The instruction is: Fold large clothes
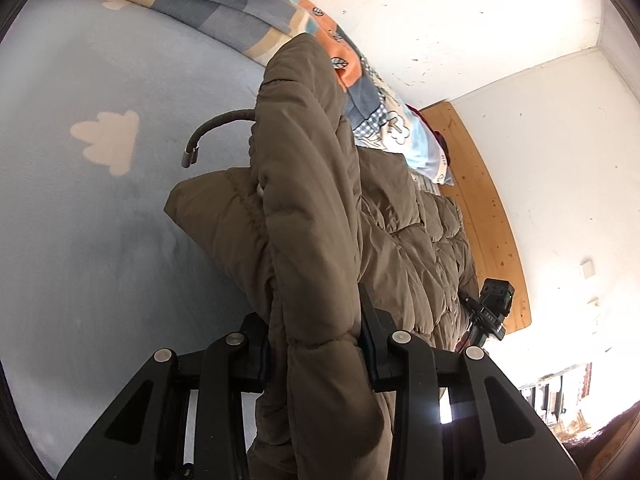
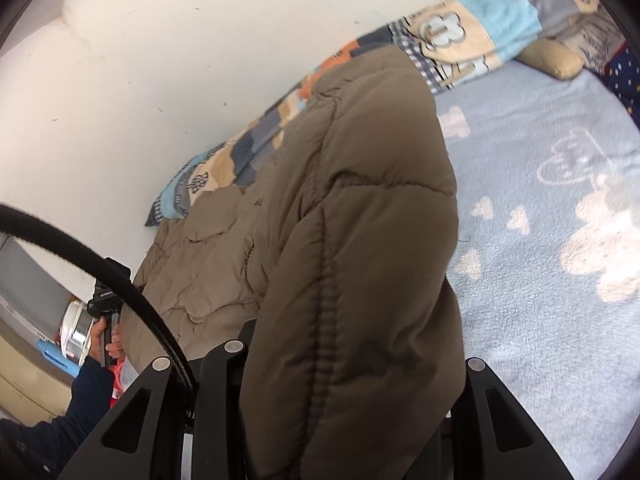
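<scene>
White walls and a wooden bed frame [image 1: 492, 200] close in a bed [image 1: 80, 240] spread with a pale blue fleece sheet printed with clouds, and a patchwork quilt [image 1: 240, 12] lies bunched along the wall side.

On that sheet lies the coat [image 1: 400, 220], a brown quilted puffer. Its far part rests on the bed near the quilt, while the near edge is gathered up in two thick folds. The left gripper [image 1: 316, 344] is clamped on one fold, padding bulging out between its jaws. The right gripper [image 2: 352, 360] bites the other fold, which drapes over and hides most of its jaws. Each wrist view catches the other tool across the coat, the person's hand [image 2: 106, 338] wrapped round the left one's handle. A black cable [image 2: 120, 280] arcs across the right view, and a loose cord end [image 1: 216, 132] curls above the sheet in the left view.

The step looks like carrying this held edge over toward the far side to make a fold. To do it well, both hands should travel level and together, so the edge stays straight and taut between them. Puffy fill slips easily, so the clamps need to stay firm until the edge lands. I would lay it down squarely on the resting part, clear of the quilt, then release and press the air out.
</scene>
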The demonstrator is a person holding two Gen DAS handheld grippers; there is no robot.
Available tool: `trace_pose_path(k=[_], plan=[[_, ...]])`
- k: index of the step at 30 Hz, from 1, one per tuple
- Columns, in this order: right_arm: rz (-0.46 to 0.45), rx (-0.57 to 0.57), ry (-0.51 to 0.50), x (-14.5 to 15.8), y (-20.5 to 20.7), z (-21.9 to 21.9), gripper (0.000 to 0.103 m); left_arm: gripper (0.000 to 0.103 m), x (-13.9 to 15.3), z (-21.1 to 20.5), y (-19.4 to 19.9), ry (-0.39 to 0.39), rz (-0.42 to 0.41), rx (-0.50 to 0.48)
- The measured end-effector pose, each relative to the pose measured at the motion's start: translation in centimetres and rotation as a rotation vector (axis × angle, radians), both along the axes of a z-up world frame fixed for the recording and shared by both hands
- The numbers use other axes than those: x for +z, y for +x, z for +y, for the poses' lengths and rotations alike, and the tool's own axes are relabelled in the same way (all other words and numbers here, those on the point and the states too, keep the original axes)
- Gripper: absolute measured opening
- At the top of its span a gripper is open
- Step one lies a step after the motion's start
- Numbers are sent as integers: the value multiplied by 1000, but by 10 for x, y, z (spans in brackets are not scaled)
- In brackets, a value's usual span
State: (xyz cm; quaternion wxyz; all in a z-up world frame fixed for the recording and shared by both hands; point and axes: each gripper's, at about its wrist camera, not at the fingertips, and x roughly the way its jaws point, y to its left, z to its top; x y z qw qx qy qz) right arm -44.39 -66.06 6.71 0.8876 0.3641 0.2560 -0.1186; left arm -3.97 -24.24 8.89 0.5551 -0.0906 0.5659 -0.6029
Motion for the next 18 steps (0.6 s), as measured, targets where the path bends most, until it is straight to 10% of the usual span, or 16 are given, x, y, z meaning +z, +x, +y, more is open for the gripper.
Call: trace_pose_path(k=[11,18], plan=[[-21,3,-78,36,-59,54,39,33,6,19,-42,-22,1,-10],[73,-19,-97,13,-85,62,39,33,-43,-5,-47,55,56,-15]])
